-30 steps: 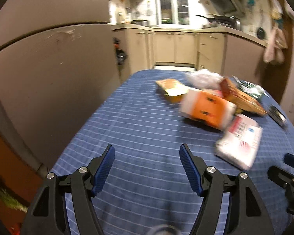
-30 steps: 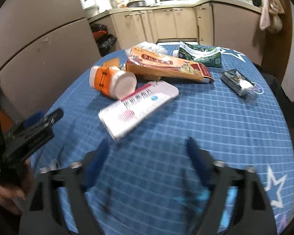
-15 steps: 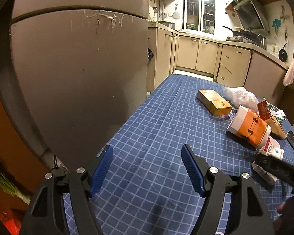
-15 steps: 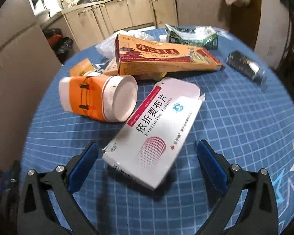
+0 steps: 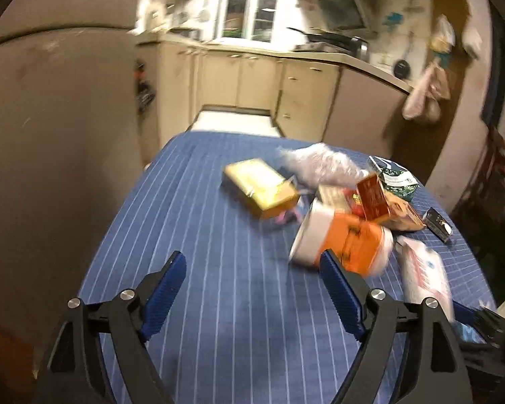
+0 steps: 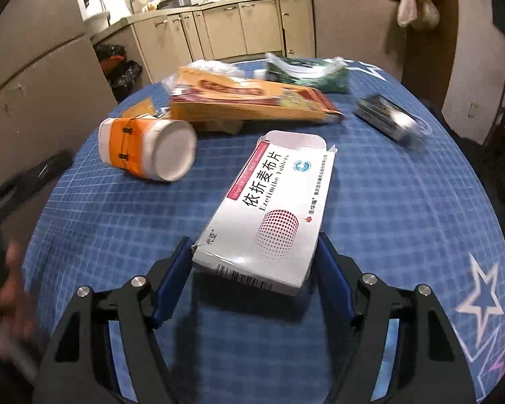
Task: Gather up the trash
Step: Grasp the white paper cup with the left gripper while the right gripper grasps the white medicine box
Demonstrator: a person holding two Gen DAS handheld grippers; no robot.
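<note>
1. Straddling the near end of the white tablet box (image 6: 269, 212), the right gripper (image 6: 252, 269) had just been closing; its blue pads sat against the box's two sides, gripping it.
2. The box lay flat on the blue checked tablecloth (image 6: 404, 202), its open flap pointing away.
3. The left gripper (image 5: 252, 289) hung above bare cloth, its jaws wide apart and just widened further, with nothing between them.
4. An orange-and-white cup (image 6: 144, 148) lay on its side left of the box.
5. Behind it rested a long orange carton (image 6: 249, 101), a green packet (image 6: 306, 70) and a dark wrapper (image 6: 390, 118).
</note>
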